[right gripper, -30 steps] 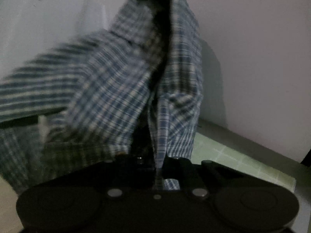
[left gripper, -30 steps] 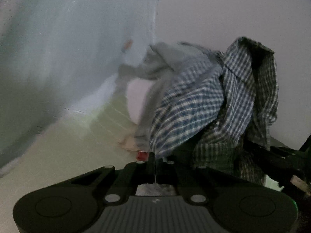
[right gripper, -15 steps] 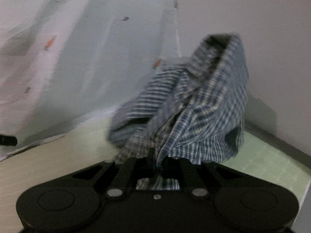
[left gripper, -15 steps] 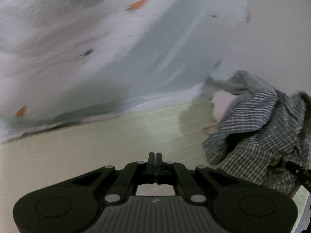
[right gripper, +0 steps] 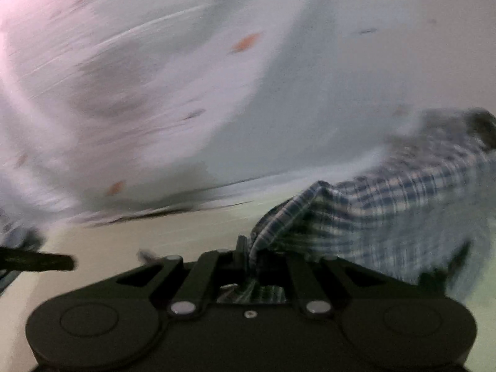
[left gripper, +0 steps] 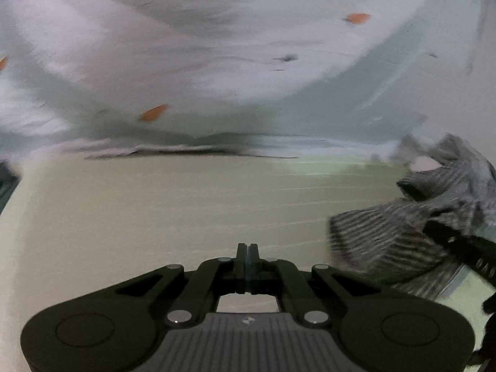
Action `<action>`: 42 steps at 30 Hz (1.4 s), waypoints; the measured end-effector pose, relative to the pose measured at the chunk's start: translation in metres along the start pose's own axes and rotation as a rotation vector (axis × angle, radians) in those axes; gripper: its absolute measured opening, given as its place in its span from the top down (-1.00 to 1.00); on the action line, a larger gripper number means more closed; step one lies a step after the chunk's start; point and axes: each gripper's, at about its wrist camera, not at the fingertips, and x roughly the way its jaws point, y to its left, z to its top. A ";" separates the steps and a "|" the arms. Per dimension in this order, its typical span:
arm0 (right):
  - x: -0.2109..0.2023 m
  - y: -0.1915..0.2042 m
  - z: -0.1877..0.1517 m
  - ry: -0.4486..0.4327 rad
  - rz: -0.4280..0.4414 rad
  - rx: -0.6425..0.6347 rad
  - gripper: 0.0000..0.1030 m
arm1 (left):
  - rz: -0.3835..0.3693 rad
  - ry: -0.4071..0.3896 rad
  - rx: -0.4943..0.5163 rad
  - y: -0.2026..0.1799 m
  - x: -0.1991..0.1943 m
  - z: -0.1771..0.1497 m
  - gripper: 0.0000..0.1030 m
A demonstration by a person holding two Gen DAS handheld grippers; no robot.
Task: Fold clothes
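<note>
Gripper number one, the left gripper (left gripper: pixel 248 252), has its two fingers pressed flat together with nothing between them, its tips hanging over a bare stretch of the pale green desk (left gripper: pixel 155 217). Faint grid lines run across that surface. Off to its right, the plaid shirt (left gripper: pixel 412 232) sits in a crumpled heap on the desk, well apart from the left gripper's tips; motion blur smears its checks into stripes in this view. A dark bar, part of the other tool, crosses in front of the shirt's lower right side.

From the right wrist camera, the right gripper (right gripper: pixel 248 249) is clamped on a fold of the plaid shirt (right gripper: pixel 387 204): blue-and-white checked cloth rises from between the fingers and also shows in the window behind them. From the pinch the shirt spreads up and to the right in a loose bunch, with a darker opening at its far top edge. Whether its lower part rests on the desk (right gripper: pixel 139 235) cannot be told through the blur.

At the left edge of that same view a black finger-like tip, seemingly the left tool, pokes in just above the desk. A whitish wall (left gripper: pixel 217 62) with small orange and dark marks rises behind the desk in both views, heavily streaked.
</note>
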 end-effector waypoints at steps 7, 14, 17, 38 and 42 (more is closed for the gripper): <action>0.024 0.114 -0.022 0.097 0.269 -0.214 0.86 | 0.121 0.026 -0.212 0.077 -0.014 -0.023 0.99; -0.001 0.108 -0.045 0.167 0.236 -0.265 0.09 | 0.173 0.106 -0.331 0.097 -0.011 -0.059 0.97; -0.015 0.083 -0.042 0.166 0.183 -0.189 -0.05 | 0.158 0.143 -0.352 0.095 -0.010 -0.075 0.83; -0.010 -0.006 -0.066 0.362 -0.063 0.160 -0.29 | -0.162 0.295 -0.753 0.098 0.037 -0.109 0.64; -0.004 -0.017 -0.080 0.398 -0.058 0.229 0.00 | -0.149 0.283 -0.707 0.093 0.043 -0.104 0.96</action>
